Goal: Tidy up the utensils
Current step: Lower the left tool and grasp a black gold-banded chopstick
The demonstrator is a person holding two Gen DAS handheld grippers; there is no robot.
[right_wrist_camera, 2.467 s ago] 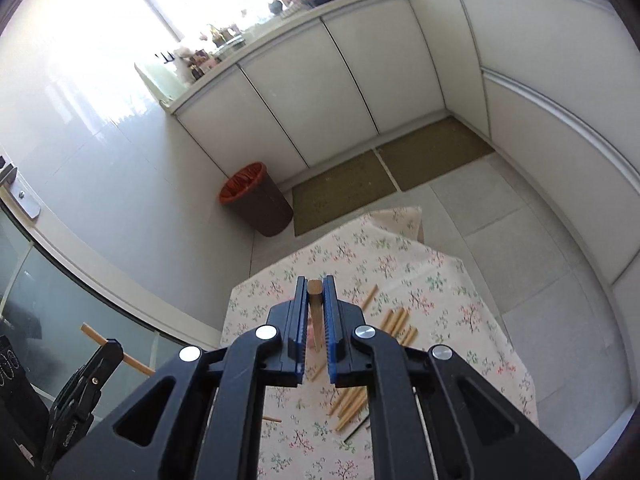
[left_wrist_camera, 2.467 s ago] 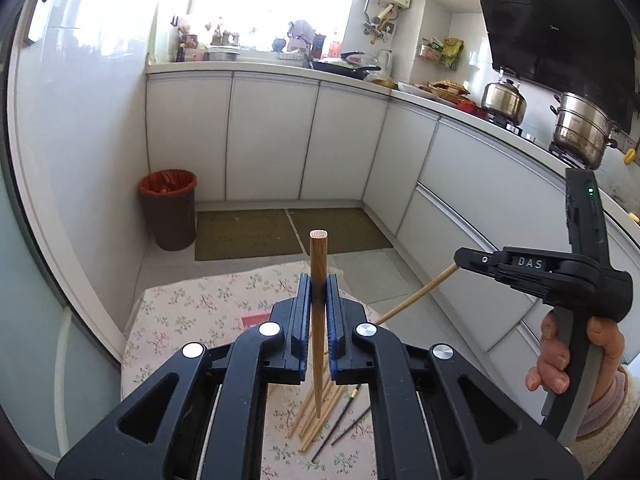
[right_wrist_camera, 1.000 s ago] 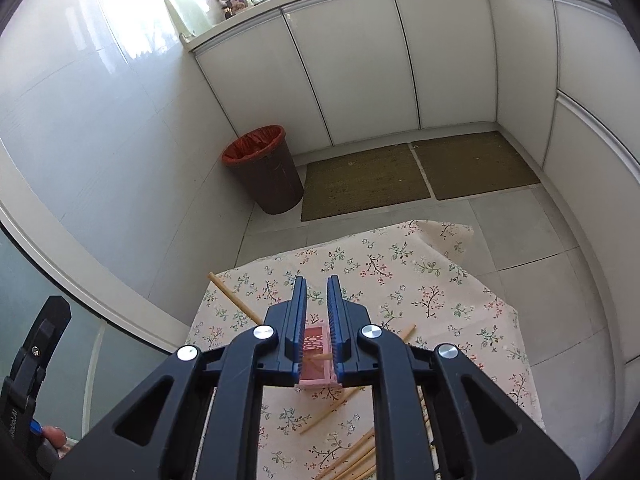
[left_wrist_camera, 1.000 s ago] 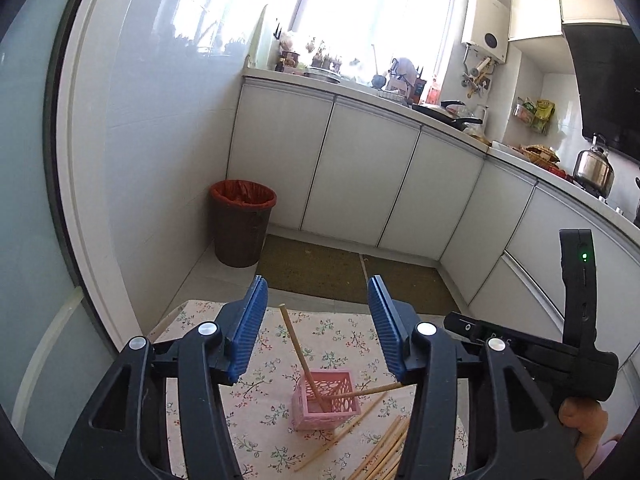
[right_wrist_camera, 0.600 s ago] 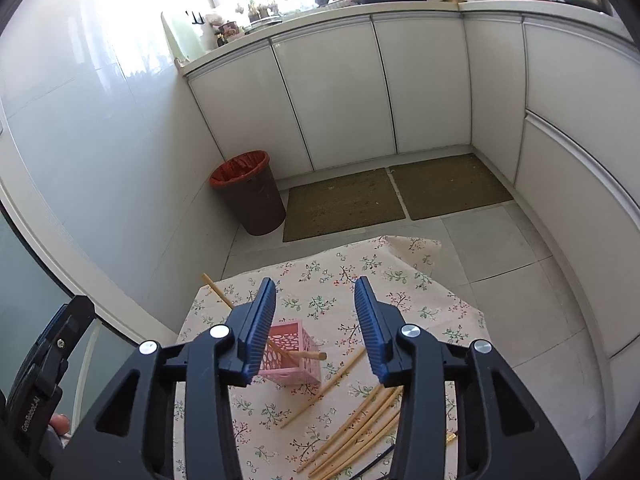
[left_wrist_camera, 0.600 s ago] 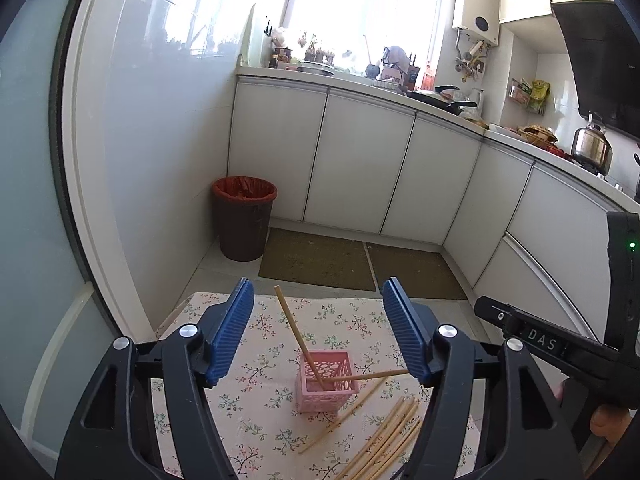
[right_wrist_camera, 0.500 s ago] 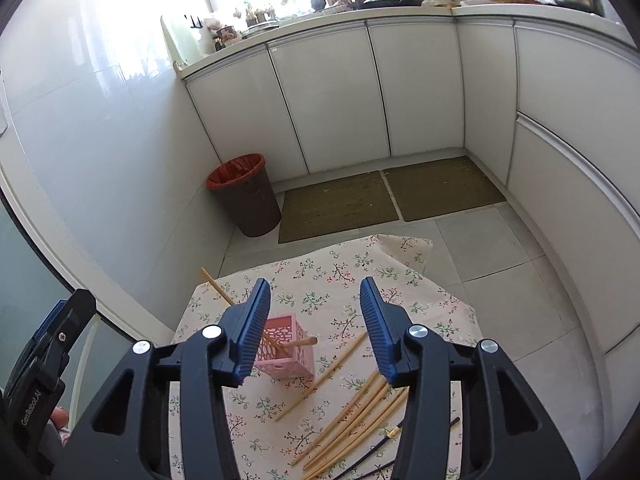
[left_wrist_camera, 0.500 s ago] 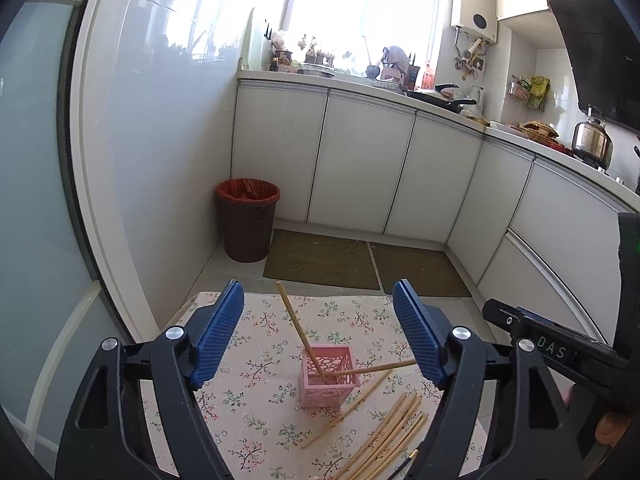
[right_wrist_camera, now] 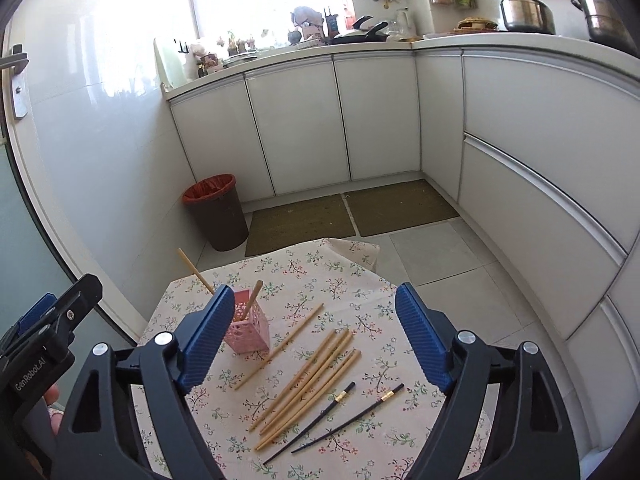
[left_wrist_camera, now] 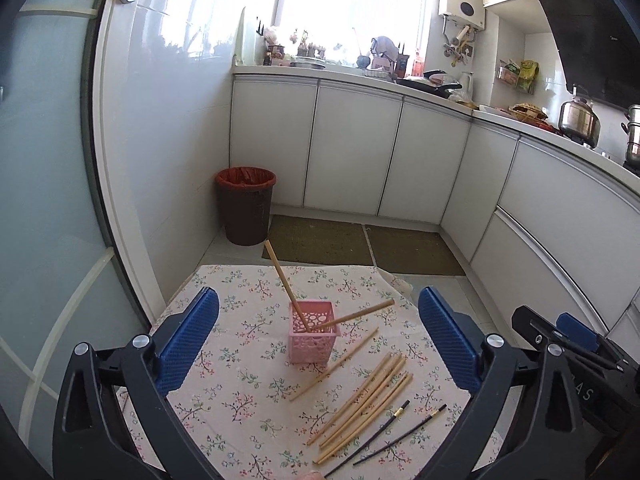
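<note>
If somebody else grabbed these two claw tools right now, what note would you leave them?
Left gripper: jaws opening, nothing between them.
Right gripper: jaws opening, nothing between them.
Pink basket stands on the floral cloth.
Done: two wooden chopsticks lean in the basket.
Left: one loose chopstick beside the basket, a wooden bunch and two black chopsticks lying flat nearer you.

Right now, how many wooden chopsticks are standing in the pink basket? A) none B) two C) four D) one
B: two wooden chopsticks lean out of the pink basket, one tilted back to the left, the other out to the right; the rest of the wooden ones and both black ones lie flat on the floral cloth.
</note>
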